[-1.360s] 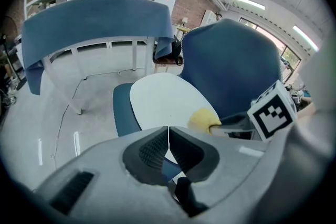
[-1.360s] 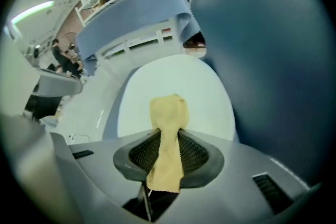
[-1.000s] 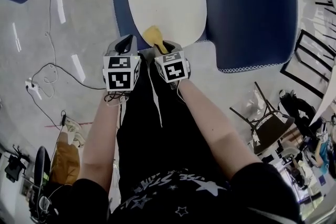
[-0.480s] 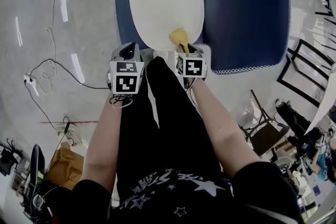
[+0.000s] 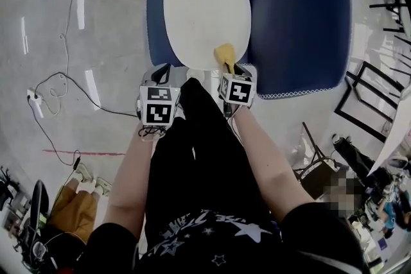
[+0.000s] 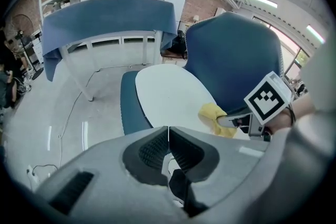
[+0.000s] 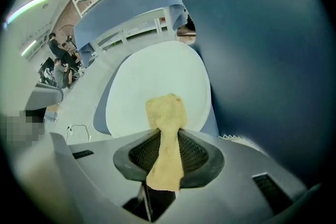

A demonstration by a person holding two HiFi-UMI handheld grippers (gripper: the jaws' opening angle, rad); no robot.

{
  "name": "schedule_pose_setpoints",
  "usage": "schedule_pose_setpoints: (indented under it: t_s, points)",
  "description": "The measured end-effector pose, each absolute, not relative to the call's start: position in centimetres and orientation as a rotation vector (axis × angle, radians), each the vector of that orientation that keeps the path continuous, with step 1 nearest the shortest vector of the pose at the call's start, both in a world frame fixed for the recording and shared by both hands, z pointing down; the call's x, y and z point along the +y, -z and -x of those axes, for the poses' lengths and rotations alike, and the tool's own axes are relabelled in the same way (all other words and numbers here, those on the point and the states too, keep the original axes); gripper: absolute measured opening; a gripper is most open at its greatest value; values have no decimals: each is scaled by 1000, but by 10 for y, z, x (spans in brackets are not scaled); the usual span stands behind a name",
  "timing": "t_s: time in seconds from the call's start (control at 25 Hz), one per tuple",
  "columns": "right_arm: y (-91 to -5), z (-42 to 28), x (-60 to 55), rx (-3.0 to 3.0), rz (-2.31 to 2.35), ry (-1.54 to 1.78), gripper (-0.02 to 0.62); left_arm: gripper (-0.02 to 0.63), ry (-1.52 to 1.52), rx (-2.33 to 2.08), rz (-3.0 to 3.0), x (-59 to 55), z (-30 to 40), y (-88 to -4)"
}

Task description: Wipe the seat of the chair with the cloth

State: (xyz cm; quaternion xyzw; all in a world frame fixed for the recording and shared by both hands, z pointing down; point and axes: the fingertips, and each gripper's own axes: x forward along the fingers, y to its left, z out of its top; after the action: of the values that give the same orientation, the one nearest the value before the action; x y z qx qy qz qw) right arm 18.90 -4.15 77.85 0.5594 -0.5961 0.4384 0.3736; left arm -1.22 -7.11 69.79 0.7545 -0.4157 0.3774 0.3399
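Note:
The white oval chair seat (image 5: 204, 9) (image 6: 170, 99) (image 7: 157, 86) lies on a blue chair frame. A yellow cloth (image 5: 224, 52) (image 7: 166, 113) (image 6: 216, 116) rests on the seat's near right edge, pinched in my right gripper (image 5: 228, 67) (image 7: 167, 136), which is shut on it. The cloth's free end spreads on the seat ahead of the jaws. My left gripper (image 5: 160, 72) (image 6: 168, 132) hovers at the seat's near left edge with its jaws shut and nothing between them.
The chair's large blue backrest (image 5: 302, 16) (image 7: 262, 44) rises right of the seat. A cable (image 5: 64, 83) trails on the grey floor to the left. A blue-draped table (image 6: 107, 21) stands beyond. Black frames and clutter (image 5: 359, 106) crowd the right side.
My right gripper carried the cloth from the seat's near middle rightward to its near right edge. The left gripper stayed at the near left edge.

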Motion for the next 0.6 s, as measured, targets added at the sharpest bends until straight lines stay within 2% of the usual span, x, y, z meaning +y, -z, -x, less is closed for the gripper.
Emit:
schedule_pose_setpoints:
  t_s: [0.28,0.6]
  points:
    - [-738,-162,-54,-1633,-1441,-1059,103,21,-914,-1137,-1985,-51,34,-666]
    - [-649,-123,-49,-1775,-1476,-951,103,21,-845,-1224,-2044,-9,77,-591]
